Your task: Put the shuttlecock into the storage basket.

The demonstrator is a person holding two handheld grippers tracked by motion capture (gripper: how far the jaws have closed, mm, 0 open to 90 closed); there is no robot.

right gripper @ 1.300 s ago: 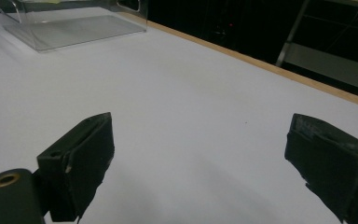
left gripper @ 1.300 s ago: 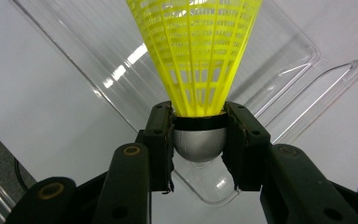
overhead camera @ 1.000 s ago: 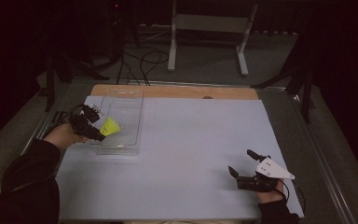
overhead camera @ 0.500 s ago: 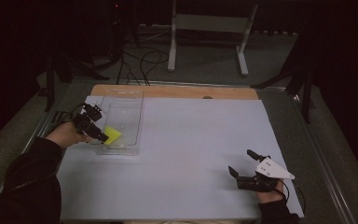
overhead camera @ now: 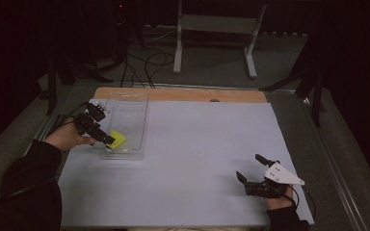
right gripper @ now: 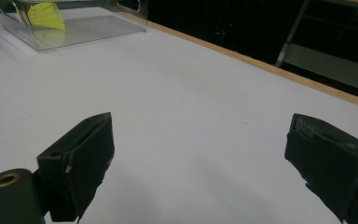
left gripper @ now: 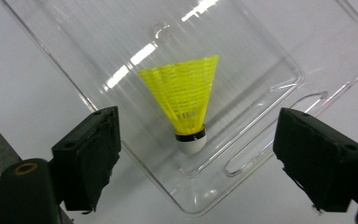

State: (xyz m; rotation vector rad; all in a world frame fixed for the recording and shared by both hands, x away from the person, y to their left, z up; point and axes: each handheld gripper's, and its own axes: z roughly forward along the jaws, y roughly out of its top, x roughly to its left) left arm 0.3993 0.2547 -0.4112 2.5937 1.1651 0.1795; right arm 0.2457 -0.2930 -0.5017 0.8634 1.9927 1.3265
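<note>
A dim room surrounds a table covered by a pale white sheet [overhead camera: 188, 163], with a wooden strip along its far edge and a metal stand on the dark floor beyond. Toward the far left of the sheet sits a clear plastic rectangular tray [overhead camera: 124, 126]. Inside it, at the near end, lies a bright yellow plastic shuttlecock with a white cork tip [left gripper: 188, 101], resting on its side, tip pointing toward me.

My left gripper [left gripper: 198, 161] hangs over the tray's near end with its two black jaws spread wide, one on each side of the shuttlecock and touching nothing. My right gripper [overhead camera: 251, 172] rests low over bare sheet at the near right, well apart from the tray, its jaws also spread and empty.

The risks as I judge them: the shuttlecock is light and round at the tip, so a jaw nudging it could roll it away. The mesh skirt could crush if I squeeze there. A jaw could also strike the tray's low wall, and the light tray might slide, since nothing steadies it.
</note>
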